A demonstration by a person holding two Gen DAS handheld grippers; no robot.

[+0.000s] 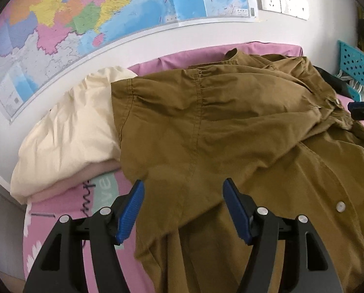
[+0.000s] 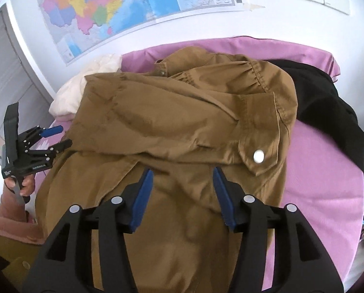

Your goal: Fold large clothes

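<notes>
Both pairs of jaws stand released, nothing pinched between them. The left gripper point(image 1: 183, 207) hovers over the near part of the jacket point(image 1: 230, 127), the right gripper point(image 2: 183, 195) over its middle, below the white button point(image 2: 258, 156) at about two o'clock from it. The jacket lies rumpled on the pink bed point(image 2: 316, 171), partly folded on itself, its far left edge resting on a cream pillow point(image 1: 67, 131) at ten o'clock and a black garment point(image 2: 328, 102) just beside it at one o'clock.

Trouble I would expect: the cloth is bunched in layers, so a grab may catch only the top layer, or two at once, and drag the fold crooked. With part of the jacket on the pillow, a pull could tip it off level — or bring the pillow along. The black garment sits close enough to be snagged.

Hard to tell: where the sleeves and hem lie — the near end runs out of view under the grippers. Whether the pads touch cloth I cannot say. The left gripper's own fingers, seen from the right camera, are small and partly hidden.
</notes>
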